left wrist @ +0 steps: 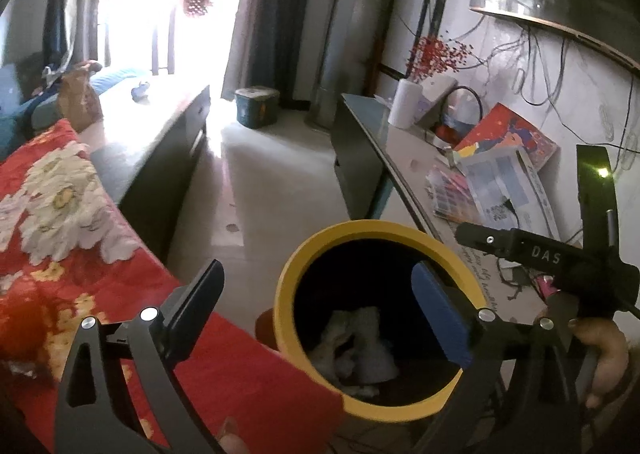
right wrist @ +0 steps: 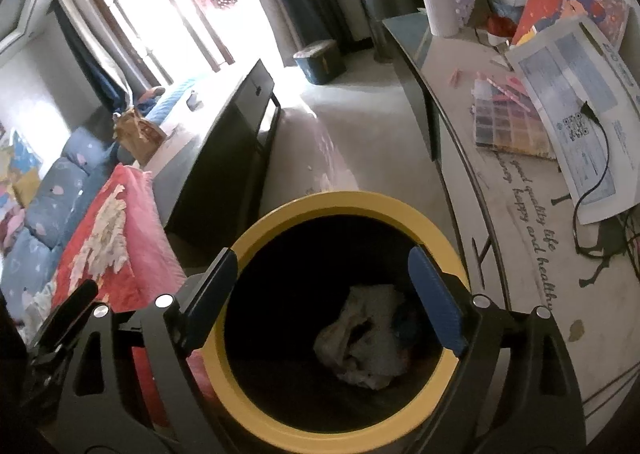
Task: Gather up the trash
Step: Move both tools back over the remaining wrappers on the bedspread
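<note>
A round bin with a yellow rim point(left wrist: 320, 250) and dark inside stands on the floor between the bed and the table. Crumpled white paper trash point(left wrist: 360, 350) lies at its bottom. My left gripper point(left wrist: 320, 306) is open and empty, above the bin's left edge. In the right wrist view the bin's yellow rim point(right wrist: 280, 214) fills the lower middle, with crumpled trash point(right wrist: 368, 338) inside. My right gripper point(right wrist: 324, 294) is open and empty, straight over the bin's mouth. The right gripper's body point(left wrist: 552, 258) shows at the right of the left wrist view.
A red flowered blanket point(left wrist: 60, 214) covers the bed on the left. A dark bench point(right wrist: 224, 158) stands past the bed. A table point(right wrist: 520, 254) on the right holds papers point(right wrist: 572, 102), a paint box point(right wrist: 512, 122), cables and a white roll point(right wrist: 440, 6). A teal box point(right wrist: 320, 58) sits by the window.
</note>
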Action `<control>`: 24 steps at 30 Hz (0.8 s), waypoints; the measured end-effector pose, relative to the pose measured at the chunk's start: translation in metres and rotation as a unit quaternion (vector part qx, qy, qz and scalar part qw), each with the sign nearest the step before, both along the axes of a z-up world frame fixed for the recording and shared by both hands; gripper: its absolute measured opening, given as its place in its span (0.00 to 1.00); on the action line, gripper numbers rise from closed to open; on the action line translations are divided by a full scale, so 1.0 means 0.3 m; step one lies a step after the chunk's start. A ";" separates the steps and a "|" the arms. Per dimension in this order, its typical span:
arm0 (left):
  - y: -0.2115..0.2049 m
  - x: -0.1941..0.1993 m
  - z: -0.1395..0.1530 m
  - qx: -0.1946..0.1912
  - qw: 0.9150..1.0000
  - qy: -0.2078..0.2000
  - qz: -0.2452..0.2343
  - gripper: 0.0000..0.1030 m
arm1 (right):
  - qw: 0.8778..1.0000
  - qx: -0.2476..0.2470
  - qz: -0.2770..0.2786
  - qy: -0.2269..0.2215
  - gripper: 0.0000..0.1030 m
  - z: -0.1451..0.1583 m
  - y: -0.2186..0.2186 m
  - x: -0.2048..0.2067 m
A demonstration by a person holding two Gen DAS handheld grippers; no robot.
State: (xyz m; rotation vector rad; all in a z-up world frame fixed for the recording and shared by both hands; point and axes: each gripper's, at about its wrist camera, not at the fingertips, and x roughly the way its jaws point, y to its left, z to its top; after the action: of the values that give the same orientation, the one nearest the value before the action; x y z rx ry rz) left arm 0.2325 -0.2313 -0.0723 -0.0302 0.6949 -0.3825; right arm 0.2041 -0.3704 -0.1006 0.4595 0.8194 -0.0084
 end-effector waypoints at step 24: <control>0.295 -0.125 0.148 0.001 0.992 -0.064 0.107 0.90 | 0.995 -0.037 0.076 -0.055 0.84 0.149 0.240 -0.031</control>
State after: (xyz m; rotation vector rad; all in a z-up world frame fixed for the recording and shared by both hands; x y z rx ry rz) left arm 0.1950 -0.1428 -0.0280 -0.0779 0.5589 -0.1754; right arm 0.1950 -0.2982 -0.0558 0.3230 0.7423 0.1259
